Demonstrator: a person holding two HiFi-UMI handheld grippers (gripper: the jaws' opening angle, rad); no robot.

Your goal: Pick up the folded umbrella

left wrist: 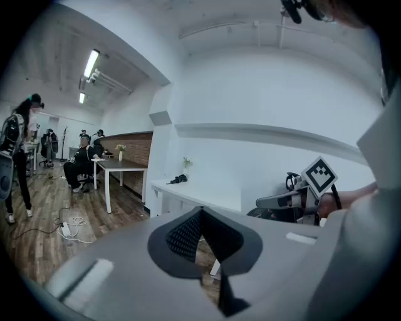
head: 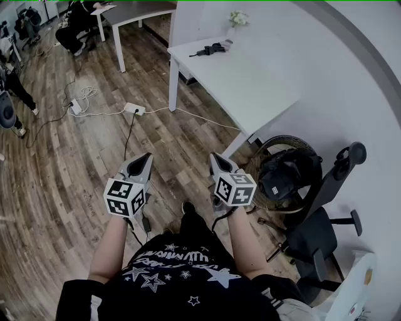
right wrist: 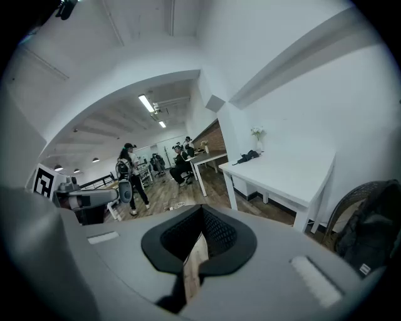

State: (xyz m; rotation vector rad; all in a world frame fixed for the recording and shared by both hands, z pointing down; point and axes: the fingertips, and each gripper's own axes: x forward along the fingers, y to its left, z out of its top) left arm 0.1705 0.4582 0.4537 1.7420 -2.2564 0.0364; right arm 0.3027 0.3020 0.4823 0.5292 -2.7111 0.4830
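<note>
Your left gripper has its jaws pressed together with nothing between them. Your right gripper is closed and empty too. You hold both out in front of you above the wooden floor, side by side and apart from each other. The folded umbrella lies on the white table ahead, at its far end beside a small vase of flowers, well apart from both grippers. A black backpack sits to your right.
</note>
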